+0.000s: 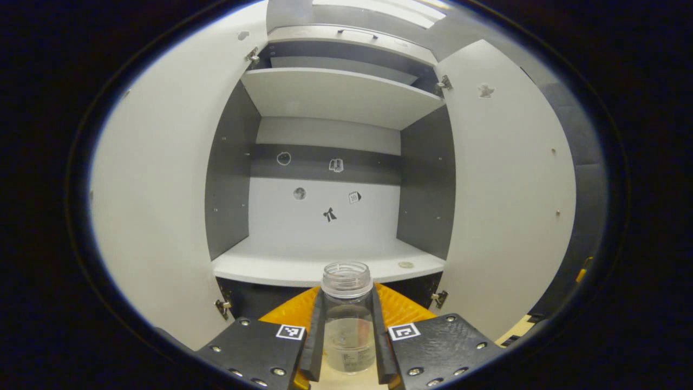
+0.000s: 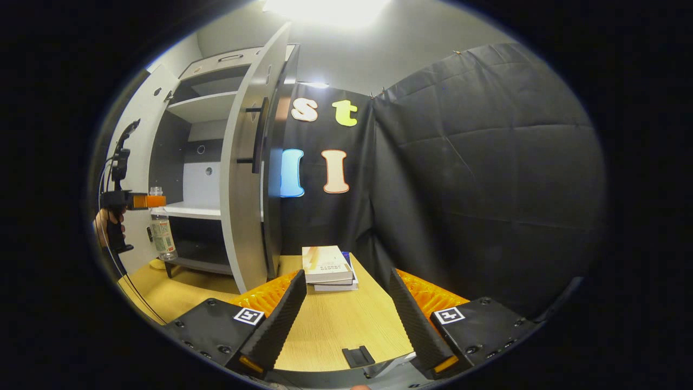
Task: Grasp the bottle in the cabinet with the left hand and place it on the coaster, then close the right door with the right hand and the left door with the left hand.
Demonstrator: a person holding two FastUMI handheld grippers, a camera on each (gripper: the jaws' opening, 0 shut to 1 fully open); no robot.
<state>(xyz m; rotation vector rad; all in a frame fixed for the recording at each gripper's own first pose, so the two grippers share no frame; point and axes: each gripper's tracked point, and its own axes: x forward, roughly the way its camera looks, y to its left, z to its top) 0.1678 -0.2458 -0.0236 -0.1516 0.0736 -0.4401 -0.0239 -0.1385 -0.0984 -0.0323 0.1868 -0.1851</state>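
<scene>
Bottle, uncapped, nearly empty, gripped by left tongs outside cabinet; right tongs released.

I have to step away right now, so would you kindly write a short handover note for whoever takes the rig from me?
Left tool: shut on the bottle, held upright in front of the open cabinet; the right gripper view shows the bottle held clear of the shelf, low over the table.
Right tool: open, holding nothing, over the table near the books.
Done: bottle grasped and out of the cabinet.
Left: set it on the coaster, possibly the pale disc below the bottle; close the right door, then the left door.
</scene>
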